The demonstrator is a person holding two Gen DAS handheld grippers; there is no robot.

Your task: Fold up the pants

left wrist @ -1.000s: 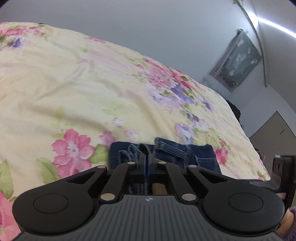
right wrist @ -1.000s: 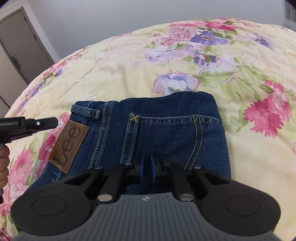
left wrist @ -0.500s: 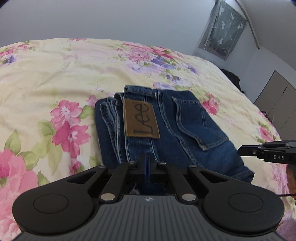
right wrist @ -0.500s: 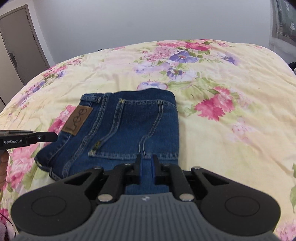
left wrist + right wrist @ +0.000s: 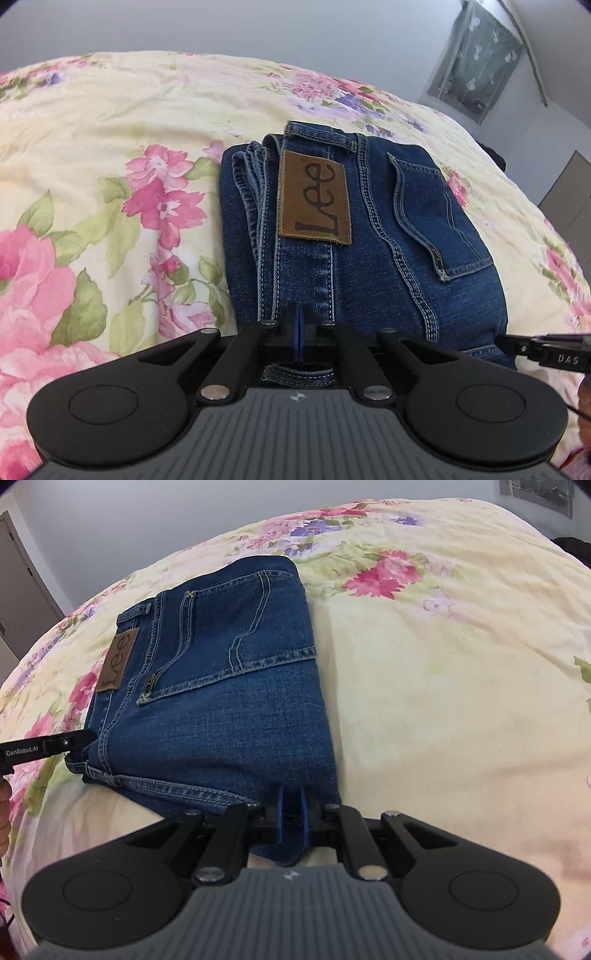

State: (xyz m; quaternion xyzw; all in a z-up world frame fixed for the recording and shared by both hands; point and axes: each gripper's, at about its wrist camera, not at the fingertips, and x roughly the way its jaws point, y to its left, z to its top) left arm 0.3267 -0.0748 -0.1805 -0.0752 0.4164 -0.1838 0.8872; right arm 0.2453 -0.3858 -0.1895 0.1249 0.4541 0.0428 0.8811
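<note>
- Currently, item 1: jeans (image 5: 369,258), dark blue denim, folded to a compact rectangular stack, lying flat on the bed approx. mid-cover; several layers show along the stack's L edge in the left wrist view.
- Item 1a: brown leather "Lee" patch (image 5: 314,201) on the top layer, by the waistband, belt loop just beyond it.
- Item 1b: back pocket (image 5: 436,218), light stitching, facing up, R of the patch in the left wrist view.
- Item 2: bed cover (image 5: 110,147), pale yellow w/ pink and purple flowers, green leaves; wrinkled, under and all around the jeans.
- Item 3: left gripper (image 5: 299,328), at the near edge of the stack on the patch side; pads nearly together and jaws just starting to open, a denim hem between them.
- Item 4: right gripper (image 5: 291,812), at the near edge on the pocket side; blue pads pinching a flap of denim, cloth visible between and below them.
- Grippers sit apart along the same near edge, one per corner; each shows at the edge of the other's view.
- Bkgd: grey wall, a door (image 5: 18,590) and a patterned hanging cloth (image 5: 476,74).
</note>
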